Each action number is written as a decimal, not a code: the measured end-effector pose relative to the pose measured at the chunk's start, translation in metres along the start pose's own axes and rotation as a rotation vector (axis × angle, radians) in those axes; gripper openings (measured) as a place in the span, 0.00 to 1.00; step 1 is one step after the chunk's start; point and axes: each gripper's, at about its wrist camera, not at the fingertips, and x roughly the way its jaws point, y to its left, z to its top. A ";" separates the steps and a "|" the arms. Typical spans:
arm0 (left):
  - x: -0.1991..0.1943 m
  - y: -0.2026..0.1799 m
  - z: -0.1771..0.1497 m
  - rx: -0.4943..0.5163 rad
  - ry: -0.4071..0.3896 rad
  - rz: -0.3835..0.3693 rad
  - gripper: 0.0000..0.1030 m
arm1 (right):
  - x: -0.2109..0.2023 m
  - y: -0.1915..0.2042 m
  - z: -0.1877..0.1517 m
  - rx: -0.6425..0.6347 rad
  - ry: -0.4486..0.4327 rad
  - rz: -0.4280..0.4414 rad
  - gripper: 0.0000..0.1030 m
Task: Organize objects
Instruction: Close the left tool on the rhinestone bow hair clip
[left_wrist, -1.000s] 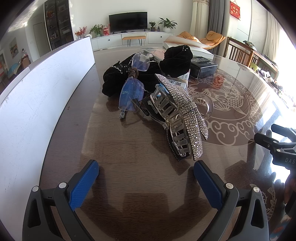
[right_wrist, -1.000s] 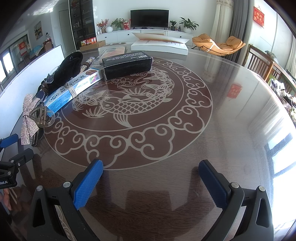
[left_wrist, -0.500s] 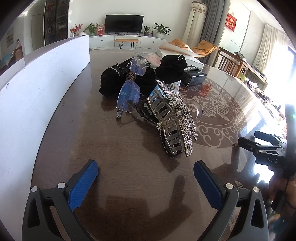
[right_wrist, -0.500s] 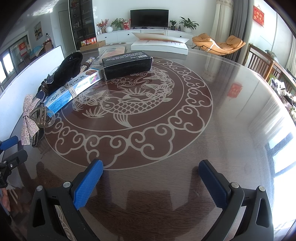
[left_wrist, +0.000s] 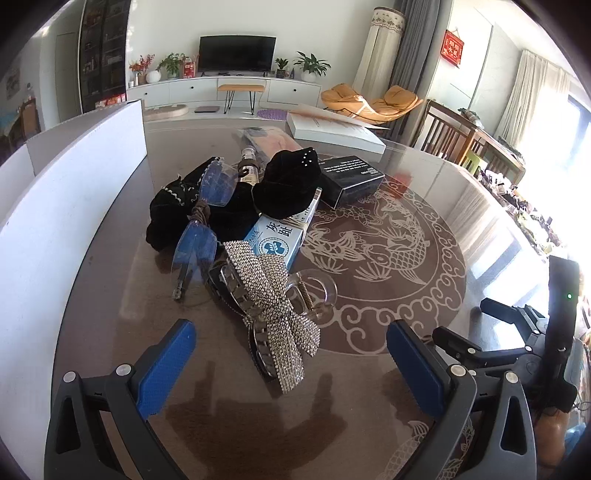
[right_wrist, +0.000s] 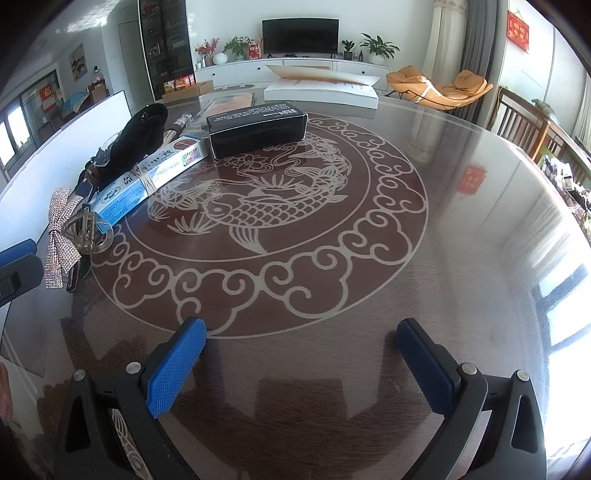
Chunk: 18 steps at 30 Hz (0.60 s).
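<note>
My left gripper (left_wrist: 290, 354) jaws wide apart, sparkly bow hair clip (left_wrist: 273, 306) lying between them near the table's (left_wrist: 229, 417) left edge, my right gripper (right_wrist: 301, 354) wide too, holding nothing, over the table's near edge

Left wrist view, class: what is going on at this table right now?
A person holds a gripper in each hand over a round table bearing a fish design. The left gripper is open, its fingers either side of a rhinestone bow hair clip, not yet gripping it. Behind lie blue-lensed glasses, black fabric items, a blue and white box and a black box. The right gripper is open over bare table, holding nothing.
</note>
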 end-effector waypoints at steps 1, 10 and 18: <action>0.009 -0.002 0.006 -0.006 0.012 0.023 1.00 | 0.000 -0.001 0.000 0.000 0.000 0.000 1.00; 0.015 0.014 -0.004 0.025 -0.016 0.080 0.66 | 0.000 -0.001 0.000 0.002 -0.001 0.007 1.00; -0.010 0.052 -0.038 0.087 0.034 0.086 0.67 | -0.001 -0.001 0.000 0.005 -0.001 0.011 1.00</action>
